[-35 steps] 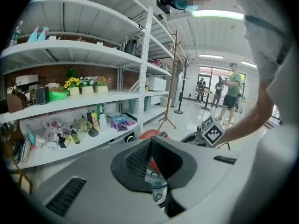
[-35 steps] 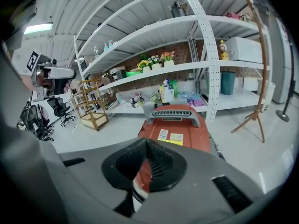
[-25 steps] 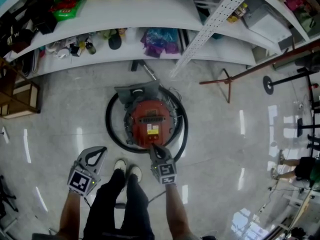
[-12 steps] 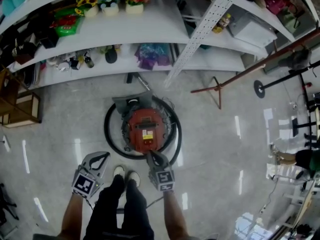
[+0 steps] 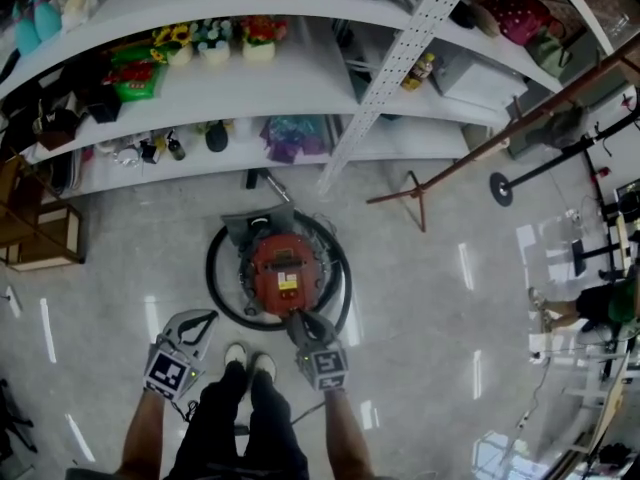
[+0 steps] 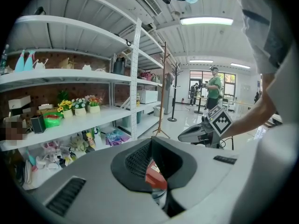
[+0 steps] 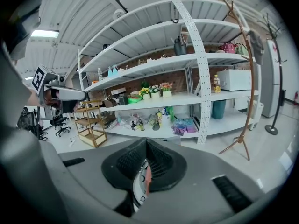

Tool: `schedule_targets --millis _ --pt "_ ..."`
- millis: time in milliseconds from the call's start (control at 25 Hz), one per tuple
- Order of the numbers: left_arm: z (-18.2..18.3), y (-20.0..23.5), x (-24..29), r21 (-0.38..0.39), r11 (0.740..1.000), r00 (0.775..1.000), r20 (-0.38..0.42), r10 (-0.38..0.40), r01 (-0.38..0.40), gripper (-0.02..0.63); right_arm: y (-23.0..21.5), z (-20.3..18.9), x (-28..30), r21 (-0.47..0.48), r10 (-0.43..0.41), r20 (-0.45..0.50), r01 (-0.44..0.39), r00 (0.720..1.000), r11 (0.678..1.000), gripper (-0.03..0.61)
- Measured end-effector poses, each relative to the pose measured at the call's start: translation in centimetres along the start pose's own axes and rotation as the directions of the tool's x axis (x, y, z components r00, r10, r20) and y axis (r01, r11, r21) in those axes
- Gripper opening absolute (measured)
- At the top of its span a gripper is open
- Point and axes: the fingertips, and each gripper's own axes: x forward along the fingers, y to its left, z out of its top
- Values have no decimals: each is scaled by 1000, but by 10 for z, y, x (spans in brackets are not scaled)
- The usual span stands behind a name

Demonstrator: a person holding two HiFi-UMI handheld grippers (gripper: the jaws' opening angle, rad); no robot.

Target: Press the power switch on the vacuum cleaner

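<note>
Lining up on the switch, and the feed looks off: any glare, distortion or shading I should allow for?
Head view: sharp; the floor carries white glare streaks, none on the vacuum; the shelves bow from the wide lens. Left gripper view: black corners, and the ceiling light is blown out. Right gripper view: the same dark rim, and the jaws hide most of the vacuum.

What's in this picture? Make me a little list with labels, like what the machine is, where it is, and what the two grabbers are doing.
Machine: red vacuum cleaner, on the floor in front of the white shelves
Hose: black hose looped round the machine
Right gripper: jaws together, tip at the machine's near edge; cannot tell if it touches
Left gripper: jaws together, holding nothing, off to the machine's side
Person: standing just behind the machine, shoes between the two grippers
</note>
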Motion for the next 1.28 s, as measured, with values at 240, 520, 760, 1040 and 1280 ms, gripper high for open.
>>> schedule_targets --millis 240,520,760,1040,1280 --pt "19 -10 -12 14 1000 1000 -7 -13 13 6 4 27 -20 -3 -21 15 21 1000 1000 9" --pt "48 -16 -24 24 999 1000 5 -24 24 6 8 49 -44 10 -45 19 45 999 999 9" --pt "73 -13 -33 33 999 1000 2 -22 22 6 10 66 -58 30 -52 2 52 999 998 9" --pt "102 -15 -39 46 999 1000 13 -16 15 6 11 89 -72 23 -54 3 54 999 998 9" --pt "125 -13 -44 40 999 999 47 15 -16 6 15 103 -81 18 -48 2 48 999 999 9"
